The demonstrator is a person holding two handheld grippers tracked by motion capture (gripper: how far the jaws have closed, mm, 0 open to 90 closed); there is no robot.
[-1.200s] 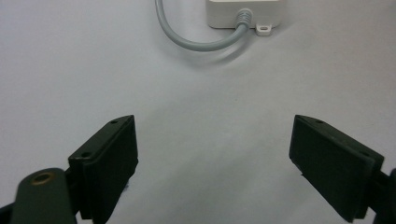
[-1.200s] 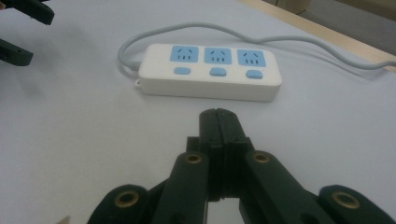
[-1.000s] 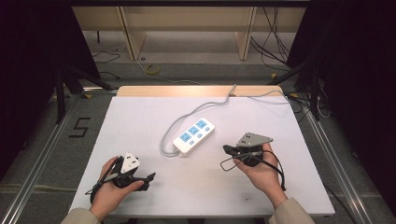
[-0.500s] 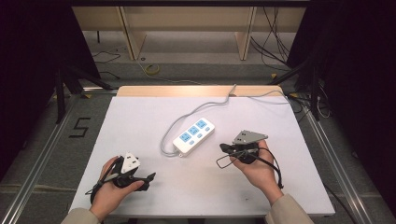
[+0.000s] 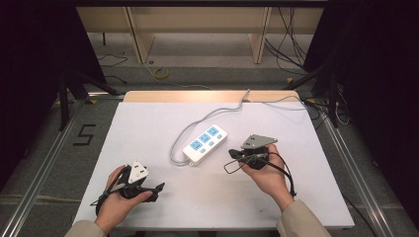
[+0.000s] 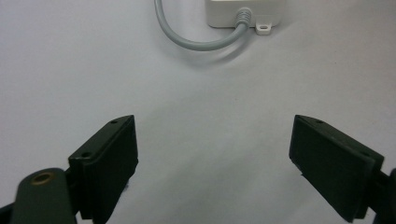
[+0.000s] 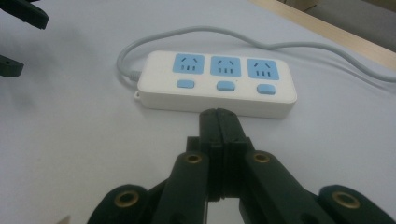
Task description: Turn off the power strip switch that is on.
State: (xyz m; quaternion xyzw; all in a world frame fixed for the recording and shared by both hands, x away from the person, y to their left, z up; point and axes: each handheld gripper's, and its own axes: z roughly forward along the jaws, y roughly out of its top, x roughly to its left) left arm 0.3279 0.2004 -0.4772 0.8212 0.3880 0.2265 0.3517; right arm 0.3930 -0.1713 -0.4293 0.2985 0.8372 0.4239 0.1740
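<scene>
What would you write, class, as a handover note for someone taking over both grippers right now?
Right gripper: jaws shut on nothing, tips close to the long side of the power strip, aimed at its middle blue button.
Left gripper: jaws wide open and empty, low over the white table near the strip's cable end.
Done: nothing pressed or gripped that I can tell.
Left: probably press the switch, or steady the strip.

My right gripper is closer to the power strip than it was a second ago: it has slid left and a little up the table, and its closed tips now sit just beside the strip's near long edge, pointing at the middle switch. My right forearm has swung in with it, reaching further over the table.
</scene>
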